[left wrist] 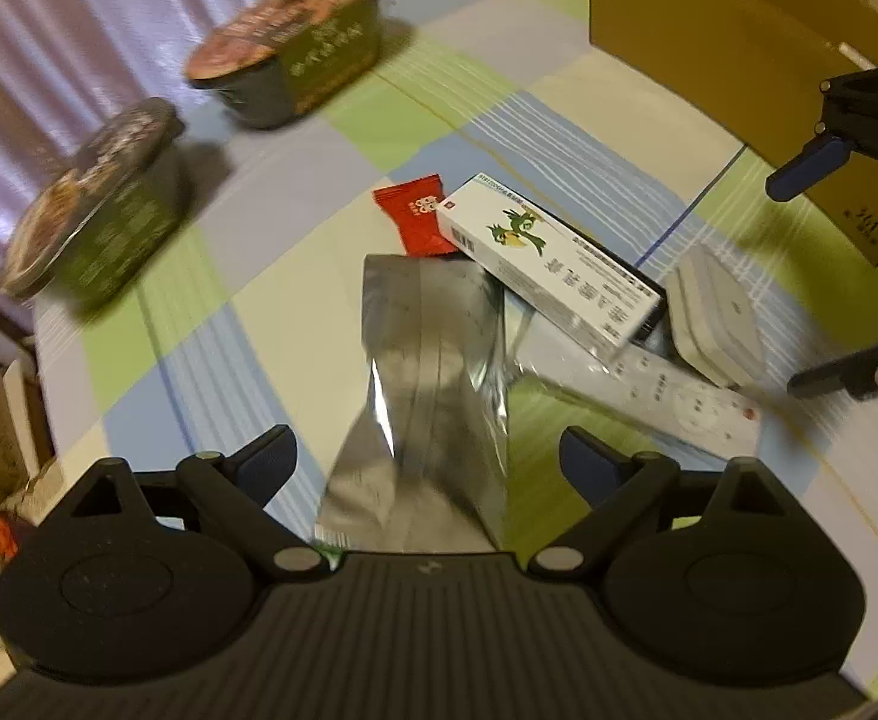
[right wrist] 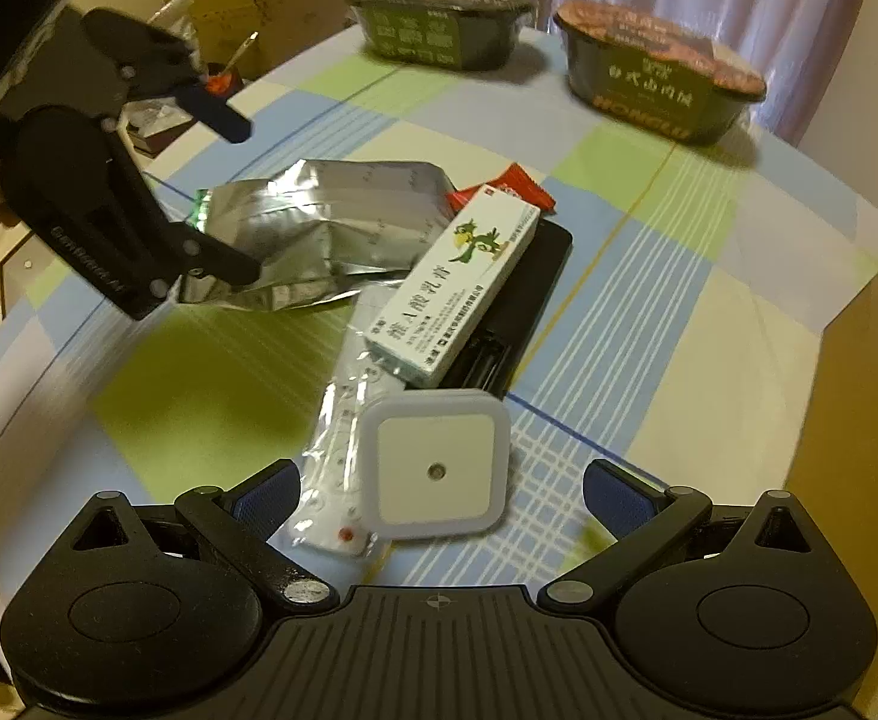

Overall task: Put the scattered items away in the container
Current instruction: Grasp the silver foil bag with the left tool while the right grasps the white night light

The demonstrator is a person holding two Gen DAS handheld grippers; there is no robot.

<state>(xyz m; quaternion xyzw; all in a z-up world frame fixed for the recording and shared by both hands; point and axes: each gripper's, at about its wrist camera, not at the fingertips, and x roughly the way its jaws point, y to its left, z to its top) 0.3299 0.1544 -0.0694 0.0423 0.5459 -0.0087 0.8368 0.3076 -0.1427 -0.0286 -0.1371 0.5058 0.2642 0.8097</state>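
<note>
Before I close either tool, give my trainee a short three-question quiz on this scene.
1. True or false: the left tool is already shut on the silver pouch.
2. What rests on top of the black slab: A) the red sachet, B) the white carton, C) a noodle bowl?
3. Fill in: the thing between the right tool's fingers is the square white ___.

Key
1. False; the fingers stand apart either side of it.
2. B.
3. Night light.
</note>
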